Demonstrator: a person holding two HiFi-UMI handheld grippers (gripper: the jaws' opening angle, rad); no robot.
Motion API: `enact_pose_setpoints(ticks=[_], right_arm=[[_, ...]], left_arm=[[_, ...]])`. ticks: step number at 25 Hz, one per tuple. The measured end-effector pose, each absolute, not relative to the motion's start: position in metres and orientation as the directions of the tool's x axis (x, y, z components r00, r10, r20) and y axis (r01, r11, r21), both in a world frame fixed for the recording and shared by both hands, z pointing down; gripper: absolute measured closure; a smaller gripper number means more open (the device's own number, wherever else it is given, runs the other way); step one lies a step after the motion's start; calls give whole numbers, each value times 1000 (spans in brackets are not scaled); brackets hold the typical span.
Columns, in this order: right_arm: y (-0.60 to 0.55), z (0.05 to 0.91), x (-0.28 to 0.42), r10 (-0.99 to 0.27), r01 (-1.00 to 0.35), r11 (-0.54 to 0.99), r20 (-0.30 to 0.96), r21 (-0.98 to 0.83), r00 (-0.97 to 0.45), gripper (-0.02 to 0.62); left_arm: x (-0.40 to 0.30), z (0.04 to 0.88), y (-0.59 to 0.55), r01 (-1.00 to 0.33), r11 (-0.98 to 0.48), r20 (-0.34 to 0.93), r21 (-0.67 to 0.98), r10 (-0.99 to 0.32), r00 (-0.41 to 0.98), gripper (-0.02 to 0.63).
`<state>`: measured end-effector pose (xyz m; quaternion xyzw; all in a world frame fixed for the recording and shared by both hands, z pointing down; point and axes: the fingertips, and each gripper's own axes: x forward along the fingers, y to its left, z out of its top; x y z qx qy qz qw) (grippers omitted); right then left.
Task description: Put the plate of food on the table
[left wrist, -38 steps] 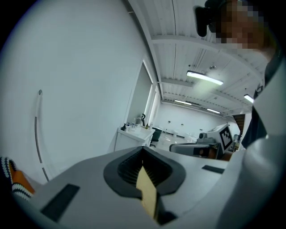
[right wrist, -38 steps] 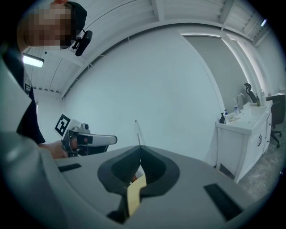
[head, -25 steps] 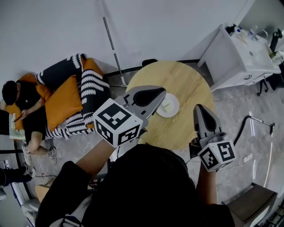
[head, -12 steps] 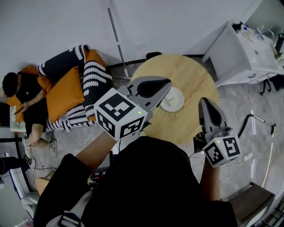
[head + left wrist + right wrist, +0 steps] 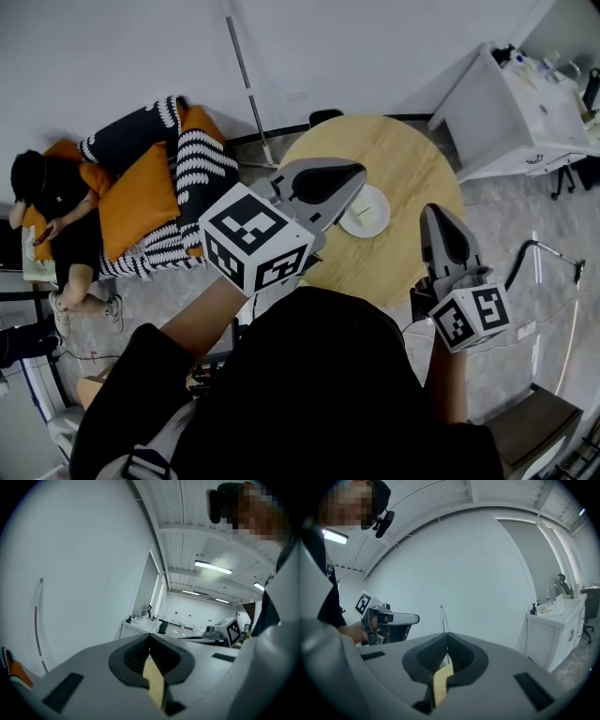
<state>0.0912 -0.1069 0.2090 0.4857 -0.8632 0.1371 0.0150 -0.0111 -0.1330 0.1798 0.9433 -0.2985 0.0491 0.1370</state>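
Well inside the rim, the plate of food [image 5: 368, 212] sits on the left half of the round wooden tabletop [image 5: 412, 155], with bare wood open beyond it and to its right. A white cabinet [image 5: 511, 108] stands off the far right edge, and striped cushions [image 5: 202, 169] lie off the left. The left tongs [image 5: 359, 173] are held up over the plate's left edge, jaws together and empty. The right tongs [image 5: 433, 212], at the tabletop's right rim, are likewise closed on nothing.

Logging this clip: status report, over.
Left gripper shut, empty; right gripper shut, empty. Plate on round table, neither gripper holding it. Nothing in the way.
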Motion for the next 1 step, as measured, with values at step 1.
enact_pose_setpoints(ticks=[1], right_arm=[[-108,209,91,-834,-843,491,160,-221,-528,588]], left_arm=[[-11,180,-134,-576,-785,175,229,-549,817,600]])
